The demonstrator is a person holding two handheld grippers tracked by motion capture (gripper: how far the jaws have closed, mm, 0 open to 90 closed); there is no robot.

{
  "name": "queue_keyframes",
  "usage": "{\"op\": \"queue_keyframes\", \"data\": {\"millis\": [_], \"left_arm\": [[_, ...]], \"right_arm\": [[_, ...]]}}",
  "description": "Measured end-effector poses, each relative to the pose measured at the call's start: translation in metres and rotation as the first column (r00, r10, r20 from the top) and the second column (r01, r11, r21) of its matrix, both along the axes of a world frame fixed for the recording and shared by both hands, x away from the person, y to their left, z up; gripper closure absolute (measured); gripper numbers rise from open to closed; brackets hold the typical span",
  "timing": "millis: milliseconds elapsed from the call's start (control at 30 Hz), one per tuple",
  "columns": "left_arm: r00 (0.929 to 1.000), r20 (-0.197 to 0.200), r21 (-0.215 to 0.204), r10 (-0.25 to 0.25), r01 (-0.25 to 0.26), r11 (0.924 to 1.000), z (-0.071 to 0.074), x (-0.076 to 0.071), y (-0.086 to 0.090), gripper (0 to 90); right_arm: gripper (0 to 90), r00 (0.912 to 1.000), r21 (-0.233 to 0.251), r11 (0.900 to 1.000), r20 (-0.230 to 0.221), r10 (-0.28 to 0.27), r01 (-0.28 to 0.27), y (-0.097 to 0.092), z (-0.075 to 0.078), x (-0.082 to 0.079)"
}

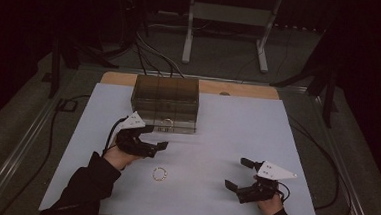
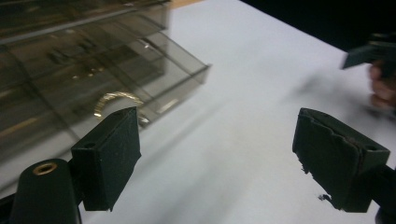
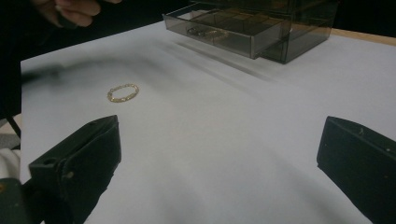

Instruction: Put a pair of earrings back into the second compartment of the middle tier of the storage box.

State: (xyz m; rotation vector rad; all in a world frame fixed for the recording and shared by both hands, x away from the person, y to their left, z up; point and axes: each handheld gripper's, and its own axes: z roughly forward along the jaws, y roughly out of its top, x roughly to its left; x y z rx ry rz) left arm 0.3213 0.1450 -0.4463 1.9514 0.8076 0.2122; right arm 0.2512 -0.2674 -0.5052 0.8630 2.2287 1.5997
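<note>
Bracelet (image 1: 160,174) lies loose on the white table (image 1: 216,139), between and nearer than both grippers. From the high view, the left gripper (image 1: 157,137) hovers wide and empty beside the smoky drawer box (image 1: 165,102), whose bottom drawer (image 1: 166,123) stands pulled out.

The left gripper view shows a second gold bracelet (image 2: 116,100) inside, just beyond its left jaw.

The right gripper view has spread, empty jaws facing the loose bracelet ahead-left, likely bound for the drawer.

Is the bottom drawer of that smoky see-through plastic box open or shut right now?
Open. The bottom drawer juts out past the front of the smoky transparent plastic drawer box, and a gold bracelet lies inside it.
</note>
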Motion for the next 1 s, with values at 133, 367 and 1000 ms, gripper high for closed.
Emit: {"op": "queue_keyframes", "data": {"millis": [133, 367, 1000], "left_arm": [[0.9998, 0.009, -0.002, -0.018, 0.018, 0.9998, -0.003, -0.016, -0.002, 16.2], [0.9987, -0.017, -0.005, -0.049, 0.049, 0.9988, -0.019, -0.039, 0.001, 16.3], [0.9869, -0.074, 0.105, -0.144, 0.151, 0.9829, -0.059, -0.063, -0.005, 25.3]], "right_arm": [[0.0, 1.0000, -0.005, 1.0000, -0.002, 0.003, -0.003, 0.000, 0.000, 0.000], [0.0, 1.0000, -0.004, 1.0000, -0.004, 0.006, -0.006, 0.001, 0.000, 0.000], [0.0, 1.0000, -0.007, 1.0000, -0.004, 0.006, -0.006, 0.001, -0.001, 0.000]]}}
